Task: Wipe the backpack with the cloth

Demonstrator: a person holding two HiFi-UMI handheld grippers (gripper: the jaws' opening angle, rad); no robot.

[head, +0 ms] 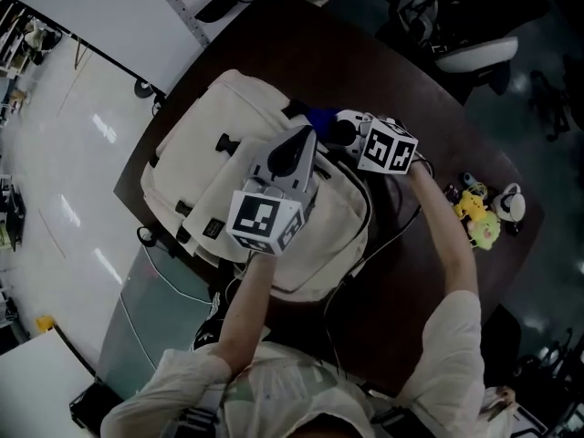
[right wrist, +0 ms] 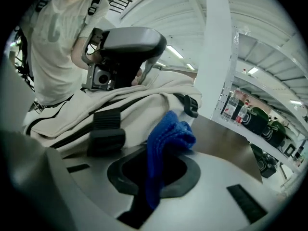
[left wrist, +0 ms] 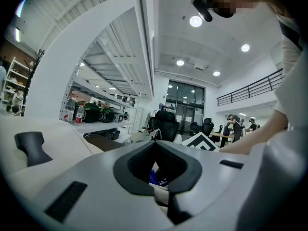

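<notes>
A cream backpack (head: 196, 158) lies flat on the dark brown table (head: 429, 99). My right gripper (head: 336, 131) is at the backpack's far top edge, shut on a blue cloth (head: 319, 117). In the right gripper view the cloth (right wrist: 168, 134) sticks up out of the closed jaws (right wrist: 154, 177), with the backpack (right wrist: 120, 105) just beyond. My left gripper (head: 306, 142) rests on the middle of the backpack and points at the cloth, with its jaws together. In the right gripper view the left gripper (right wrist: 127, 47) sits on top of the fabric. The left gripper view looks through the jaws (left wrist: 161, 179) at a bit of blue cloth (left wrist: 155, 177).
Small yellow toys (head: 479, 217) and a white object (head: 511, 206) lie at the table's right edge. A black cable (head: 365, 254) runs across the table near me. Office chairs (head: 456, 26) stand beyond the table, and shelving with bottles (right wrist: 231, 107) stands to one side.
</notes>
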